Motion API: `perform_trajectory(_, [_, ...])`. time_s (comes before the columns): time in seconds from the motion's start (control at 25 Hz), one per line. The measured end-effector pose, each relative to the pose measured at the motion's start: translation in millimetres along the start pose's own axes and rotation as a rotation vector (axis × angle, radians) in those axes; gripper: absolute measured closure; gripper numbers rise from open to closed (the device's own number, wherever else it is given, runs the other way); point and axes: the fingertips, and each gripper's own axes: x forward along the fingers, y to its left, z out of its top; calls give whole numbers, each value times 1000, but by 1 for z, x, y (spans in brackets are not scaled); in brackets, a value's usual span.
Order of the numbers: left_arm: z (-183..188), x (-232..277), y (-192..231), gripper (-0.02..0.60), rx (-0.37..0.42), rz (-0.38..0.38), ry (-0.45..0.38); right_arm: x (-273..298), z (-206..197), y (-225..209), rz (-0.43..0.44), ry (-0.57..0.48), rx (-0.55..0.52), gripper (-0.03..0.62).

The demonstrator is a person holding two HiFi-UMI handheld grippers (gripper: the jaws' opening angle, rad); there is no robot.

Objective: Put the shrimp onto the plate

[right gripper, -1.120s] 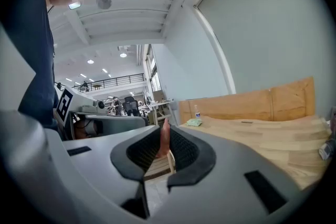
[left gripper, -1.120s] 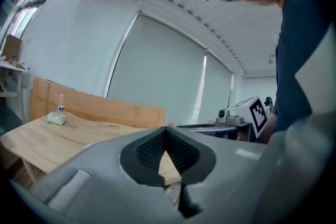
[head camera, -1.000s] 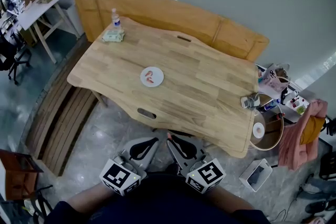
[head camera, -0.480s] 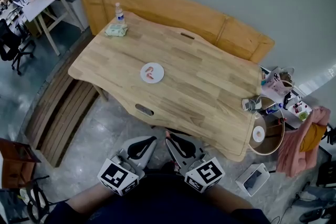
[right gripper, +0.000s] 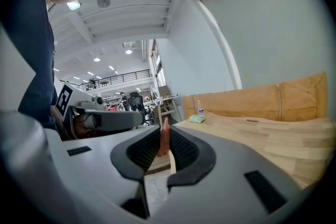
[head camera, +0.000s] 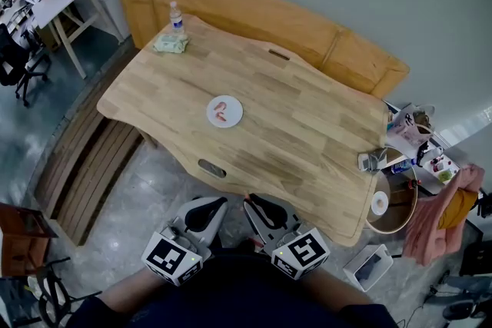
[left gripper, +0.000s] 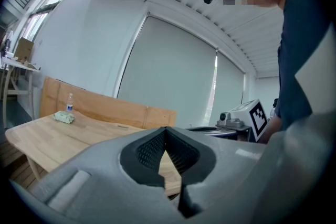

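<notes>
On the wooden table [head camera: 307,127] a small white plate [head camera: 224,111] holds pink shrimp [head camera: 221,112] near the table's middle. Both grippers hang close to the person's body, short of the table's near edge and well away from the plate. My right gripper [head camera: 254,203] is shut on an orange-pink shrimp [right gripper: 164,143], which stands upright between its ribbed pads [right gripper: 181,148]. My left gripper [head camera: 206,205] is shut, its pads [left gripper: 153,148] meeting at the tip with nothing between them.
A water bottle [head camera: 176,14] and a green tissue pack [head camera: 171,43] sit at the table's far left corner. A wooden bench back [head camera: 307,27] runs behind the table, and a slatted bench [head camera: 84,173] stands on its left. Clutter and a round stool [head camera: 392,203] crowd the right end.
The head view has drifted slightly, so the table sits a little differently in the picture. Both grippers stay where they were near the body, and the right one keeps hold of the shrimp.
</notes>
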Motion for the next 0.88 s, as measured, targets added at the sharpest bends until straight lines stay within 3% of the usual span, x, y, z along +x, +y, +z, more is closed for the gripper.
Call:
perform_trajectory(0.72, [44,69,164,577,-14,-186,21,160,28,-77,-186,41,86,533])
perform_trajectory(0.88, [41,78,188,577,-40,-190,51,184,26,-93,-214,56,98,533])
